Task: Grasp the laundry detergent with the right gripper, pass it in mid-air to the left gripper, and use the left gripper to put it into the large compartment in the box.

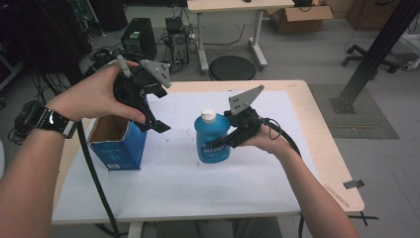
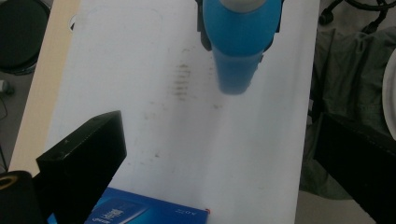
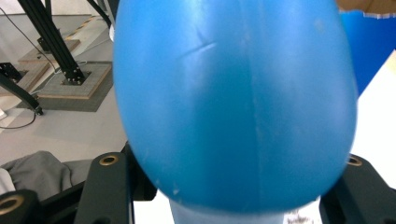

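Nearest the high cam: 2 forearms coming in from the bottom edge, the left one w/ a dark watch (image 1: 49,120) at the wrist. 2 grippers, 1 per hand.

Right gripper (image 1: 225,141): clenched on the 1 blue bottle (image 1: 212,139), jaws on either side of its body. In the right gripper view the bottle (image 3: 233,102) bulges between the 2 black jaws, pressed against both. Bottle has a white cap (image 1: 208,116), stands upright on the white mat (image 1: 198,188), roughly mid-table. Can't tell if its base is touching the mat or just off it. Grey 3-cornered plate (image 1: 245,100) sits on top of this gripper.

Left gripper (image 1: 157,125): released, jaws spread wide, nothing between them. Held up in the air, above and just right of the 1 blue carton (image 1: 118,144), which stands open-topped near the mat's left edge, brown inside. In the left gripper view the 2 jaws sit far apart at bottom left and right; carton (image 2: 140,211) low between them, bottle (image 2: 240,42) farther off w/ the other gripper's jaws around it. Carton and bottle near each other, not touching.

Mat has dark smudges (image 2: 182,81). 1 wooden table (image 1: 327,148) under it. Bkgd floor: 1 round black stool (image 1: 232,68), 1 cardboard box (image 1: 299,19), 1 black PC tower (image 1: 139,35).
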The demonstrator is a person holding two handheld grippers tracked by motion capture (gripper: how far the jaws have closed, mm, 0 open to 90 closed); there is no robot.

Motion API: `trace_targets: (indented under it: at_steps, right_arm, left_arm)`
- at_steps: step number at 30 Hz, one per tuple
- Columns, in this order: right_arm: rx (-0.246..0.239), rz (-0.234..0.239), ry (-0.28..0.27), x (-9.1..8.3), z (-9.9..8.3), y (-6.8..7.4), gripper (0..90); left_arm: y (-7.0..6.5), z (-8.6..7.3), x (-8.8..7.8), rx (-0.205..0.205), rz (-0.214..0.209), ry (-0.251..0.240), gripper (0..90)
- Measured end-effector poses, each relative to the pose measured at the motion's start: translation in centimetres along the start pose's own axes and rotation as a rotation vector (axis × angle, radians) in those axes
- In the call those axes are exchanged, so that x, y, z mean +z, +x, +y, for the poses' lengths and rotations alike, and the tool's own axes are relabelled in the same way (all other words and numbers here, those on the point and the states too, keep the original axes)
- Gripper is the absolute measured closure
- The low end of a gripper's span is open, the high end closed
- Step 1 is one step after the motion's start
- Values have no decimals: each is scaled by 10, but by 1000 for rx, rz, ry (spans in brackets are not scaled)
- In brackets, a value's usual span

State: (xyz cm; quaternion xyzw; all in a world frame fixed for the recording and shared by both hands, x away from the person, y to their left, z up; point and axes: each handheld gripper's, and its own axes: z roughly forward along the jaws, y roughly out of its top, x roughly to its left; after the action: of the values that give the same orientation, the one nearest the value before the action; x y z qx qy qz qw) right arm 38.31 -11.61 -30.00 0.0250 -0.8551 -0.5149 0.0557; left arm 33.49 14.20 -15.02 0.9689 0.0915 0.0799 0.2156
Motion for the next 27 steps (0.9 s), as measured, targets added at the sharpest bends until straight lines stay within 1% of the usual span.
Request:
trace_targets:
  at_steps: [1,2,3,4,5,6,7,8,12,14,15,18,19,25,26,27]
  right_arm:
    - [0,0,0,0,0,0,415]
    - [-3,0,0,1,5,0,414]
    - [-11,-1,9,3,15,0,415]
    - [-11,-1,9,3,15,0,415]
    - [-18,-1,18,6,24,1,415]
    - [-18,-1,18,6,24,1,415]
    - [-25,3,27,9,32,3,415]
    - [-25,3,27,9,32,3,415]
    - [-37,5,43,17,48,5,415]
    - [-42,6,44,19,50,5,415]
    - [-39,12,53,23,55,6,416]
    - [-39,14,58,26,57,6,416]
    - [-42,12,67,30,60,7,416]
    - [-40,22,74,37,66,7,416]
    - [-46,23,77,40,67,8,416]
    - [-46,23,77,40,67,8,416]
  left_arm:
    - [0,0,0,0,0,0,36]
    - [0,1,-1,1,1,0,36]
    - [-1,4,-2,3,4,1,36]
    - [-1,4,-2,3,4,1,36]
    - [-2,6,-3,-2,6,-2,36]
    - [-2,6,-3,-2,6,-2,36]
    - [-2,8,-4,-8,9,-2,36]
    - [-2,8,-4,-8,9,-2,36]
    - [-5,13,-4,-2,11,9,36]
    - [-6,14,-4,3,10,11,36]
    - [-7,15,-4,7,10,12,36]
    - [-7,17,-4,10,8,15,36]
    - [-8,18,-2,12,8,21,36]
    - [-10,21,2,21,0,35,36]
    - [-10,23,4,24,-2,45,36]
    - [-10,23,4,24,-2,45,36]
